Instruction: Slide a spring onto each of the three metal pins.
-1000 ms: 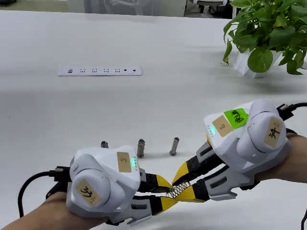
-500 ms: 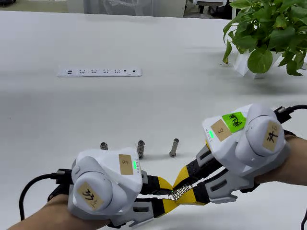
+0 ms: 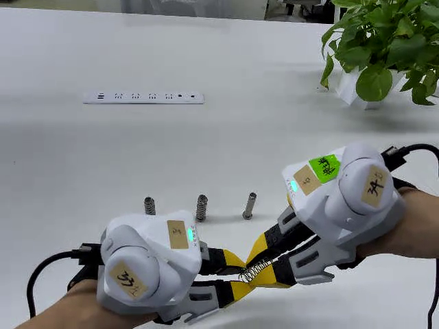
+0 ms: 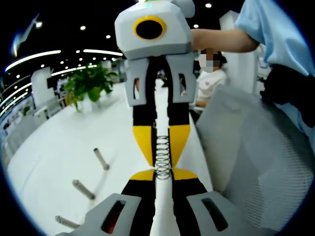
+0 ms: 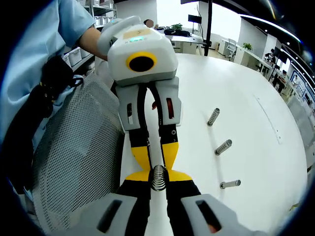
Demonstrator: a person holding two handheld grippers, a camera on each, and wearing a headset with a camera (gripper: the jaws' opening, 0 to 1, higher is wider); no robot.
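Three metal pins stand in a row on the white table. The left pin (image 3: 149, 205) and the middle pin (image 3: 202, 208) each carry a spring. The right pin (image 3: 250, 205) (image 4: 102, 159) (image 5: 230, 184) is bare. In front of them my two grippers meet tip to tip above the table's near edge. A loose spring (image 3: 252, 271) (image 4: 162, 156) (image 5: 157, 178) lies between the yellow fingertips. My left gripper (image 3: 239, 276) (image 4: 162, 175) is shut on one end of it, and my right gripper (image 3: 264, 264) (image 5: 157, 179) is shut on the rest of it.
A white power strip (image 3: 144, 98) lies at the back left, and a potted plant (image 3: 384, 41) stands at the back right. A grey mesh chair (image 5: 74, 147) and a person's blue sleeve (image 5: 69, 24) are just beyond the table's near edge.
The head camera has tipped a little, so the left pin's spring now shows. Both grippers stay joined on the loose spring, and the right one has sunk slightly.
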